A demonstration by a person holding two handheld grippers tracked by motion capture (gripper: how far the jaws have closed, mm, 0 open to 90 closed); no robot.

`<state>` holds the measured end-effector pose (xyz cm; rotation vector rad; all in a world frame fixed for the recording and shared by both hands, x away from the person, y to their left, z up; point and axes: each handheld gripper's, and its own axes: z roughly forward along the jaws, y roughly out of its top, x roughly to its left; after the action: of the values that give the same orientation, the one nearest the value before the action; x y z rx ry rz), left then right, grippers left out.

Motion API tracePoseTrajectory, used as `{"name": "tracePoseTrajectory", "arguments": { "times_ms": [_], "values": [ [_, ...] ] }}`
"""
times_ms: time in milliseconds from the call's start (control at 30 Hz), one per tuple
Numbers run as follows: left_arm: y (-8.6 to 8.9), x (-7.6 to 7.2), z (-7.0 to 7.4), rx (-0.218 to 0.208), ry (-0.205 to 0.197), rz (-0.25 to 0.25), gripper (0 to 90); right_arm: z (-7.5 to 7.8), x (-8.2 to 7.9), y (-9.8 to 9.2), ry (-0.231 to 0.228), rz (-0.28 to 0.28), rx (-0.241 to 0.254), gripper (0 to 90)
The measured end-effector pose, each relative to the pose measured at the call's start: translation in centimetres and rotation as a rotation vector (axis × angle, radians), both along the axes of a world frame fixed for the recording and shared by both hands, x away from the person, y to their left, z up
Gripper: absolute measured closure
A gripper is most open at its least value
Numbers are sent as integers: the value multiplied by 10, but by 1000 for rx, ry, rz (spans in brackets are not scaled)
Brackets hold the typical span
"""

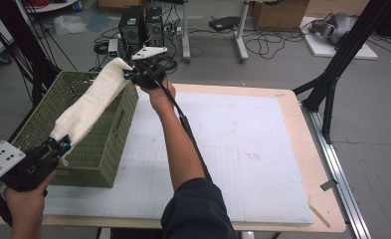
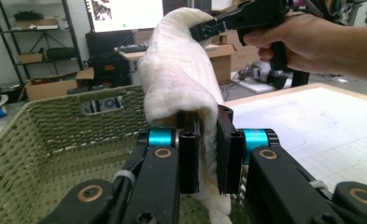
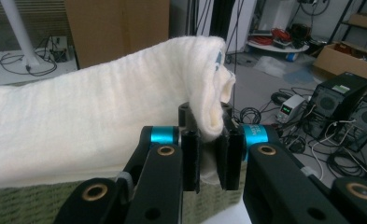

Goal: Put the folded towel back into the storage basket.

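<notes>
1. Towel [image 1: 91,102], cream and folded long, hangs stretched in the air between both grippers, above the green woven basket [image 1: 101,149] at the table's left.
2. Left gripper [image 1: 58,146] pinches the towel's near end, jaws clamped narrow on the cloth.
3. Right gripper [image 1: 132,74] clamps the far end, above the basket's far right corner.
4. White mat [image 1: 243,144] covers the wooden table [image 1: 327,199] to the basket's right.

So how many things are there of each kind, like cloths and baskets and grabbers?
Cream cloth: 1
Green woven basket: 1
White mat on the table: 1
Grippers, left gripper and right gripper, both shut on the cloth: 2
Total: 5
</notes>
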<state>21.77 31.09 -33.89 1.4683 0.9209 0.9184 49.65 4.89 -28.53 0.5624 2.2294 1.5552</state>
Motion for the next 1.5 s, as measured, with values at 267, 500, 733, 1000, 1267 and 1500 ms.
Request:
{"name": "tracePoseTrajectory", "arguments": {
  "times_ms": [267, 500, 733, 1000, 1267, 1500],
  "values": [
    [13, -4, -3, 0, 16, 54, 812, -7, 5, 31, 11, 6, -28, 825],
    [19, -6, -4, 16, 45, 78, 805, -16, 8, 58, 27, 5, -39, 825],
    [27, -9, 1, 12, 49, 111, 594, -21, 13, 90, 82, 16, -62, 578],
    [30, -17, 20, -19, 17, 125, 398, -29, 11, 92, 116, -3, -75, 478],
    [23, -12, 18, -71, 28, 104, 321, -17, 2, 51, 134, -4, -43, 410],
    [6, 2, 16, -119, 100, 9, 222, -9, -14, 3, 141, 7, -67, 301]
  ]
}}
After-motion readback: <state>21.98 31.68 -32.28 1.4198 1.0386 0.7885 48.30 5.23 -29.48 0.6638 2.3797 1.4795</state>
